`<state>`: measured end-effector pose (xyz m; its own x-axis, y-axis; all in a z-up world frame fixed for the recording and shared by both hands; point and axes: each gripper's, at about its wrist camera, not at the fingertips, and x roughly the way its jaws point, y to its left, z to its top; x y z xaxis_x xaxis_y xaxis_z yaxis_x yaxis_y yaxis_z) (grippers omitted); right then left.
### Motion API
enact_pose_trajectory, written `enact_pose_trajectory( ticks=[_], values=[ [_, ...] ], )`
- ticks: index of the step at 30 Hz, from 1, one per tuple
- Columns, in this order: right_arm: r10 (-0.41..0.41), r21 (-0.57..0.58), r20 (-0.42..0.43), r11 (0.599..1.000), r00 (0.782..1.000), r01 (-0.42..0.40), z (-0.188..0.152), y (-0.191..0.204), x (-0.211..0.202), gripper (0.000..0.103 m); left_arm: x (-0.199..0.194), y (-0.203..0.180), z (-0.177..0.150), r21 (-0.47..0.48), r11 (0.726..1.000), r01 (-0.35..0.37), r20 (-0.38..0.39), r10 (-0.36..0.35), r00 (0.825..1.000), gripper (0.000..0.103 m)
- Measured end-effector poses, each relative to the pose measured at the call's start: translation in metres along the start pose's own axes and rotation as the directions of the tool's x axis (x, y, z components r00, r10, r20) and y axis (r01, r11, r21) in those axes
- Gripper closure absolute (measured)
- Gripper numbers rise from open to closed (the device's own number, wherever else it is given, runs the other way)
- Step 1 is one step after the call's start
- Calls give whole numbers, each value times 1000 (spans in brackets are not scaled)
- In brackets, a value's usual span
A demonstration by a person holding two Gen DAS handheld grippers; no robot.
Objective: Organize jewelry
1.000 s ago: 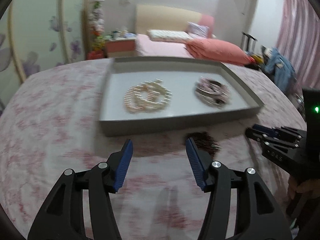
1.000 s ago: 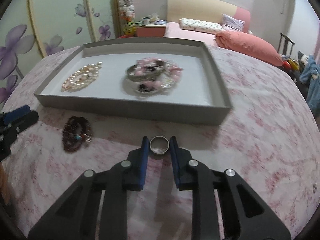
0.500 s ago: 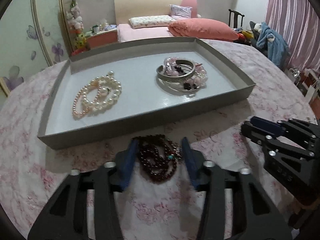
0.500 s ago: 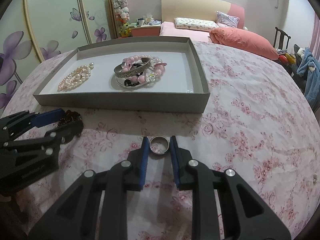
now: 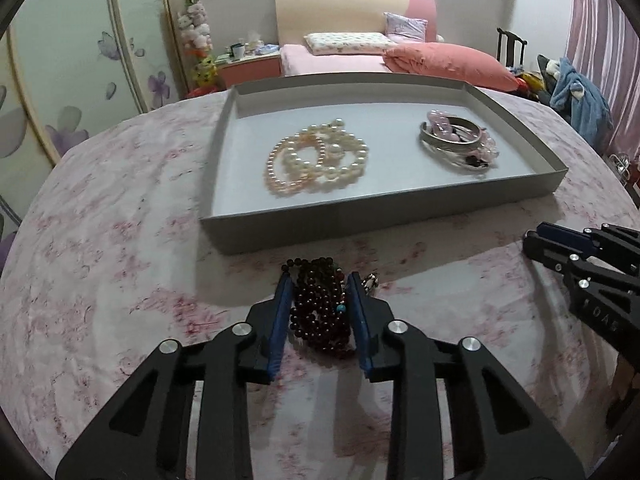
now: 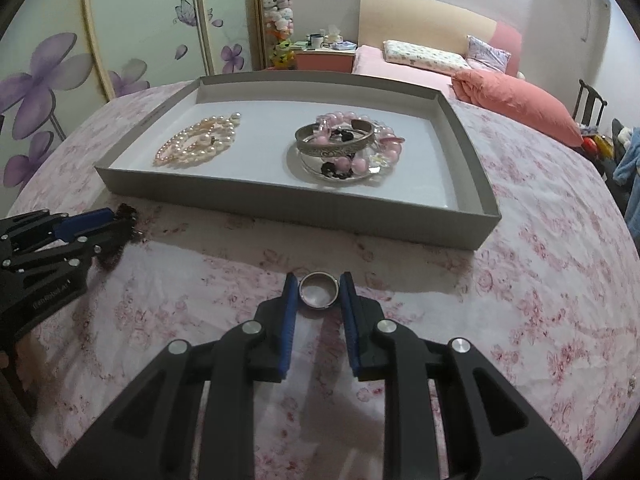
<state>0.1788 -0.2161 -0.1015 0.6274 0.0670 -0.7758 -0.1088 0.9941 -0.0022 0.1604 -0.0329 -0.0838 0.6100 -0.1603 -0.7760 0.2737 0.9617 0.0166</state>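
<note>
A grey tray (image 5: 384, 216) (image 6: 280, 204) sits on the pink floral tablecloth. It holds a pearl necklace (image 5: 316, 160) (image 6: 200, 142) on the left and a heap of bangles and pink beads (image 5: 460, 140) (image 6: 344, 148) on the right. My left gripper (image 5: 320, 284) is shut on a dark red bead bracelet (image 5: 320, 312) lying on the cloth before the tray. My right gripper (image 6: 319, 282) is shut on a silver ring (image 6: 319, 290) and holds it just above the cloth near the tray's front wall.
The right gripper shows at the right edge of the left wrist view (image 5: 584, 256); the left gripper shows at the left edge of the right wrist view (image 6: 60, 240). A bed with pink bedding (image 6: 480, 76) and a flowered wardrobe (image 6: 60, 60) stand beyond the table.
My left gripper moved onto the dark bead bracelet and closed from wide open around it. My right gripper kept hold of the ring and stayed in front of the tray.
</note>
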Motion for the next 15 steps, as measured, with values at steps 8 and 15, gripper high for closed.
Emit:
enact_pose_trajectory(
  ticks=[8, 15],
  values=[
    [-7, -6, -1, 1000, 1000, 7, 0, 1, 0, 80, 2, 2, -1, 5, 999, 35, -8, -35, 999, 53],
    [-1, 28, -3, 1000, 1000, 1, 0, -3, -1, 73, 2, 3, -1, -5, 999, 41, -7, -41, 999, 51]
  ],
)
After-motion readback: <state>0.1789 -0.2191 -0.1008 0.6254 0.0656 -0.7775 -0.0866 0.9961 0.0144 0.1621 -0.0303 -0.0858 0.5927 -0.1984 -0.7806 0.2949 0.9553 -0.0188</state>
